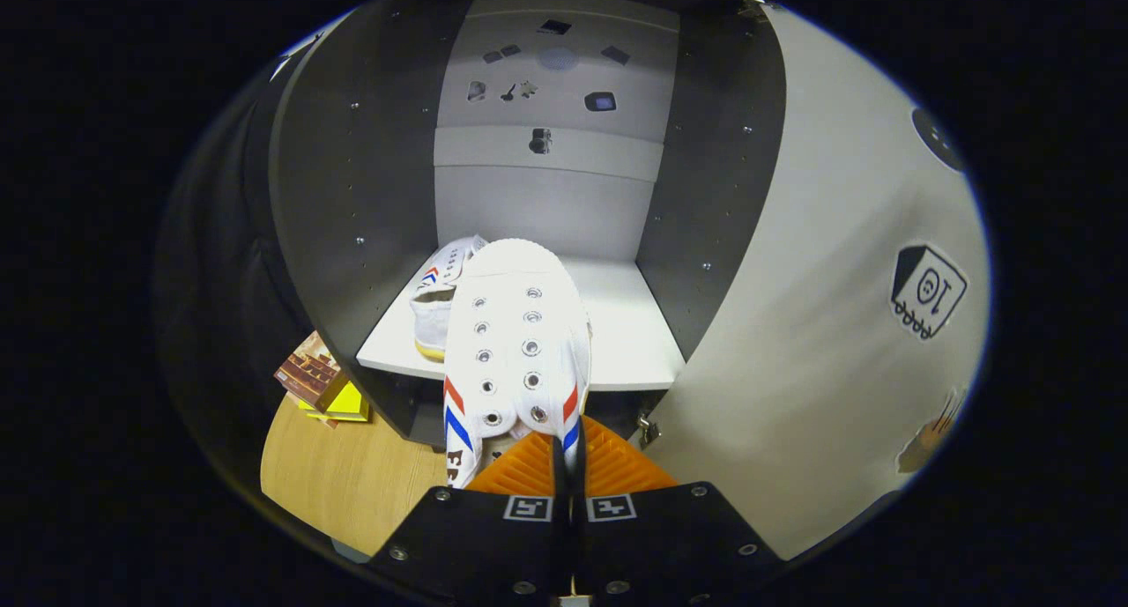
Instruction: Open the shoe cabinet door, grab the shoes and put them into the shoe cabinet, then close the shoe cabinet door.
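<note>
My gripper (569, 453) is shut on the heel-side wall of a white canvas shoe (518, 343) with red and blue stripes; the shoe points away from me toward the open shoe cabinet (352, 193). Its toe hangs over the white shelf (630, 334) inside. A second matching white shoe (441, 294) lies on that shelf at the left, partly hidden behind the held shoe. The cabinet door (837, 307) stands swung open on the right, its pale face carrying stickers.
The cabinet has dark side walls and a pale back panel with small stickers (539, 140). A yellow and brown box (322, 387) sits on the wooden floor (352, 475) left of the cabinet. A door hinge (649, 429) shows below the shelf's right front corner.
</note>
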`<action>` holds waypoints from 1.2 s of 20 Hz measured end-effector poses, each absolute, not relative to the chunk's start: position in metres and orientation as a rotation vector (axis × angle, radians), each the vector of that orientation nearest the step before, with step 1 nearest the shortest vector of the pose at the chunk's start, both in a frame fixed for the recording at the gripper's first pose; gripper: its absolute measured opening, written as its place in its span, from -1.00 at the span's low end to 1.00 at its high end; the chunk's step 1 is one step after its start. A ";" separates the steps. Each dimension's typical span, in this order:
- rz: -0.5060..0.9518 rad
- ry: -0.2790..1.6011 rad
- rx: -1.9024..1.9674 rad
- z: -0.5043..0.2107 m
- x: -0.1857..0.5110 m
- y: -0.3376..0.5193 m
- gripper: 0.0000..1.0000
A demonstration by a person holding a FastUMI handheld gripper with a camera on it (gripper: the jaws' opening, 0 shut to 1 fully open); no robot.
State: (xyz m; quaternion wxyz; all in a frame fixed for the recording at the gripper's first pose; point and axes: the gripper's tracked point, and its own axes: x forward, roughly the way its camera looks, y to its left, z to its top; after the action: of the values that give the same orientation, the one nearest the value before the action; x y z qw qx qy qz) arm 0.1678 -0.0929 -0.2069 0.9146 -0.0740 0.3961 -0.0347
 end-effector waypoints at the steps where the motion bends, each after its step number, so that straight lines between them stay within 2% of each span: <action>1: -0.079 0.805 -0.148 -0.203 0.176 -0.094 -1.00; 11: -0.118 0.769 -0.124 -0.192 0.262 -0.095 -1.00; 24: -0.155 0.924 -0.115 -0.260 0.325 -0.108 -1.00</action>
State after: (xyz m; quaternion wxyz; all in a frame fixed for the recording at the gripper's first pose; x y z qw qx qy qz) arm 0.3255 -0.1077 -0.2603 0.8906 -0.0556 0.4451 -0.0749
